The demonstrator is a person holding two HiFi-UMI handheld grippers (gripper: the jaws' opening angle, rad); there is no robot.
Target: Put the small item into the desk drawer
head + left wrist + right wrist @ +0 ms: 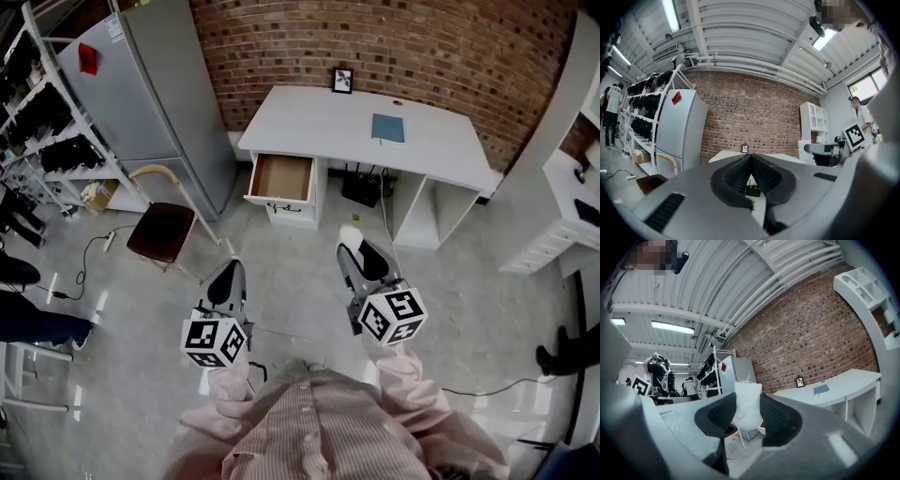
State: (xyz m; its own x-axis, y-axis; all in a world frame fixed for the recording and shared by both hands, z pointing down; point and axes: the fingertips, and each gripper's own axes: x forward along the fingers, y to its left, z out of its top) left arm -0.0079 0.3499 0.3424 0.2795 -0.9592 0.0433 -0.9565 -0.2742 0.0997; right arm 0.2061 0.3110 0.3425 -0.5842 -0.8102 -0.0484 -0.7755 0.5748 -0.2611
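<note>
My right hand-held gripper (748, 414) is pinching the small white item (747, 401) between its pads, out over the floor (291, 272) and well short of the bench (319, 122). The drawer (281, 177) stands open at the bench's left end. My left hand-held gripper (751, 164) is pressed together, carrying nothing.

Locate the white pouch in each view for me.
Head view: pouch at the right gripper tip, near centre.
Left gripper view: not made out.
Right gripper view: centre, clamped in the right gripper.
Shared landmark: frame on the desk, in all three.
</note>
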